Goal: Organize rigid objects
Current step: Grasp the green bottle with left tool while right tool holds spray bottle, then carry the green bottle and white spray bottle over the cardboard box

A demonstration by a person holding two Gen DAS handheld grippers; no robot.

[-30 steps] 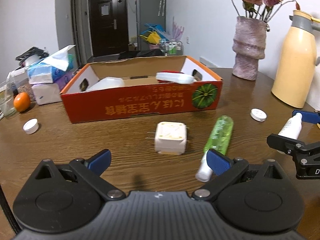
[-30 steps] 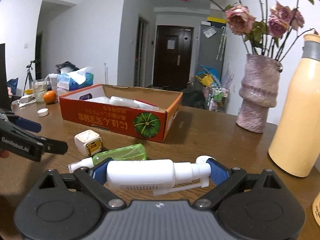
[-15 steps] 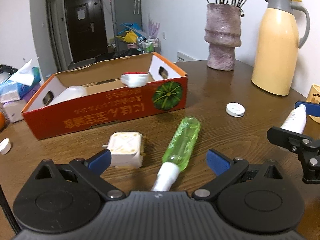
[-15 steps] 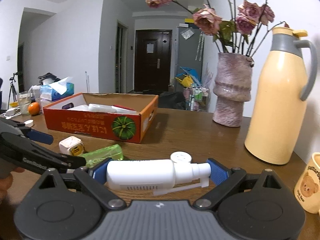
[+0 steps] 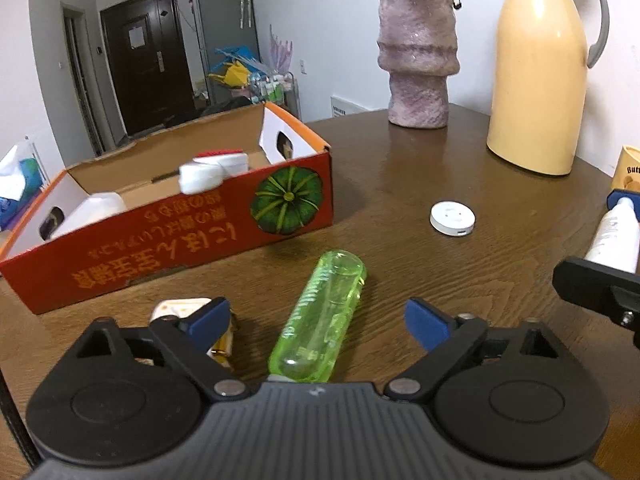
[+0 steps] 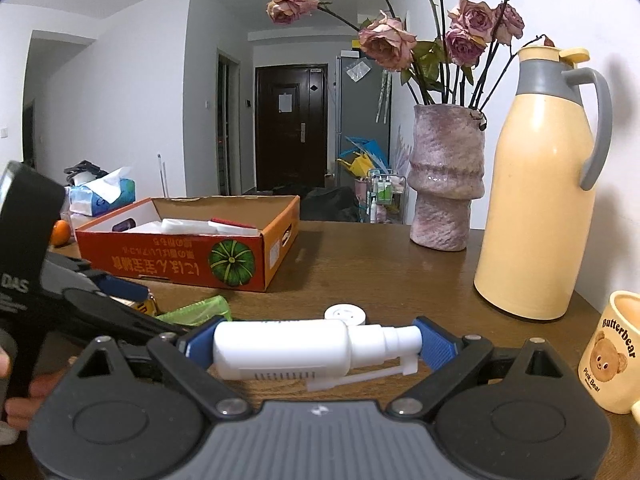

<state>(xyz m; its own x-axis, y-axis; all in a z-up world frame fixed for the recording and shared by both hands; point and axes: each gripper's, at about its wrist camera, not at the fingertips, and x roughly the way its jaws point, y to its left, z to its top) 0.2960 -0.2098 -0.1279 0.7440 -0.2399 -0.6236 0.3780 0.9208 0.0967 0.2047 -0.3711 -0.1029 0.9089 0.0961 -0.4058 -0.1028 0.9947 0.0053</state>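
orange box (image 5: pixel 168 236) holding white bottles (image 5: pixel 202 176)

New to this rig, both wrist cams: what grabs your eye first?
The right gripper is shut end to end on a white spray bottle held crosswise. The left gripper is open, straddling a green translucent bottle lying on the wooden table. Behind it sits the orange pumpkin-print cardboard box, already holding white items.

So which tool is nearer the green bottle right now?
Left. The left tool is open with the green bottle lying between its fingers. The right tool, shut on the white spray bottle, sits off to the bottle's right.
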